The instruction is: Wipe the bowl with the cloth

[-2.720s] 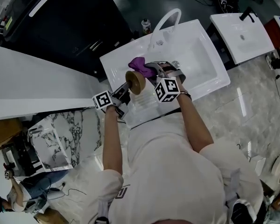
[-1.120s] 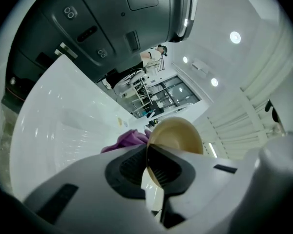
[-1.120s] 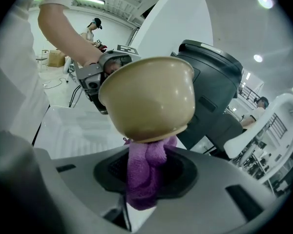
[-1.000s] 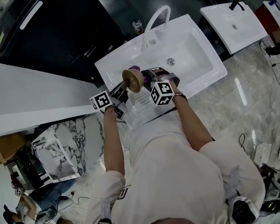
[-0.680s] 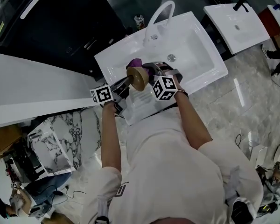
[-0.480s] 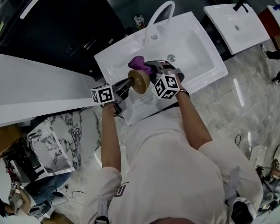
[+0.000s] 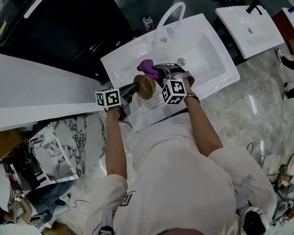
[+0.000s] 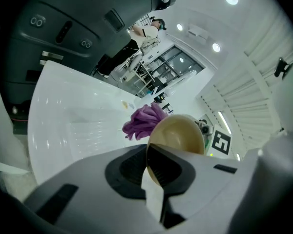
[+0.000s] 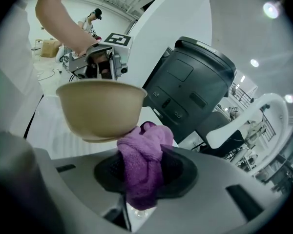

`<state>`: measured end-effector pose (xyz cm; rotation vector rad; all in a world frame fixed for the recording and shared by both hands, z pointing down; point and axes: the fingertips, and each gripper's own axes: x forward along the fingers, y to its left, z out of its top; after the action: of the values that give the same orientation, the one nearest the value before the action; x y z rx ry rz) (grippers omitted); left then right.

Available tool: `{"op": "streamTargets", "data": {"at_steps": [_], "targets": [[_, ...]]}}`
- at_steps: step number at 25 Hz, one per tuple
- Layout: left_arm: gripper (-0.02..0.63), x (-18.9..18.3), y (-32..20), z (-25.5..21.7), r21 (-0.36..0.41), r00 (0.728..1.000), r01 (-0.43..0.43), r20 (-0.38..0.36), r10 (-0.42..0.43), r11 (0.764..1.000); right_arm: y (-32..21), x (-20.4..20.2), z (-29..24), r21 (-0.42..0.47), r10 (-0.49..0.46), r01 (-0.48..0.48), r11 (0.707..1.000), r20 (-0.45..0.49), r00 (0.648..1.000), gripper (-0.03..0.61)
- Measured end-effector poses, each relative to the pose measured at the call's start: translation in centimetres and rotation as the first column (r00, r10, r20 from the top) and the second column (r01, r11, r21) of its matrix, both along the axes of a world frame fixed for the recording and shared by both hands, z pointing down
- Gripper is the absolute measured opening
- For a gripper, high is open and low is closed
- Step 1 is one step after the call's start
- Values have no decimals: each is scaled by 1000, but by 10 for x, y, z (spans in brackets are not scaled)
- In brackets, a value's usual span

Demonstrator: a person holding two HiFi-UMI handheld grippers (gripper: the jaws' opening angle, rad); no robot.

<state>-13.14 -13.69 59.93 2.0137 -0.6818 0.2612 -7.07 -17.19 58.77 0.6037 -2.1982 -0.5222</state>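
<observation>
Cloth (image 7: 147,66) re-emerges above bowl (image 7: 144,86), centre frame: your left gripper (image 7: 133,87) clamps the rim steady; right gripper (image 7: 158,72) pinches the cloth for wiping.

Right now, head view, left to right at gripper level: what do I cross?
left gripper → bowl → right gripper → second white basin. The cloth overlaps the bowl's span, so it is left unplaced.
</observation>
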Motion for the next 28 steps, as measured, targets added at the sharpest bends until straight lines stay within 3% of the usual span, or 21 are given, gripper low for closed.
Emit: {"op": "streamTargets", "data": {"at_steps": [3, 10, 15, 18, 24, 28], "targets": [[15, -11, 6, 22, -22, 990, -13, 137, 16, 1000, -5, 2, -5, -11, 25, -25, 1000, 44, 999, 106], [17, -18, 8, 66, -78, 945, 7, 326, 19, 997, -7, 8, -3, -43, 60, -57, 997, 61, 996, 106], [17, -23, 8, 86, -139, 924, 74, 381, -15, 988, -6, 20, 1, -105, 128, -117, 988, 106, 986, 106], [17, -23, 8, 94, -184, 928, 106, 371, -31, 977, -8, 29, 2, -144, 182, -164, 976, 124, 975, 106], [17, -26, 8, 111, -241, 918, 170, 392, -65, 955, -5, 28, 9, -175, 192, -169, 970, 123, 974, 109], [26, -24, 7, 110, -233, 921, 194, 378, -95, 953, 3, 29, 9, -184, 204, -179, 966, 127, 971, 109]]}}
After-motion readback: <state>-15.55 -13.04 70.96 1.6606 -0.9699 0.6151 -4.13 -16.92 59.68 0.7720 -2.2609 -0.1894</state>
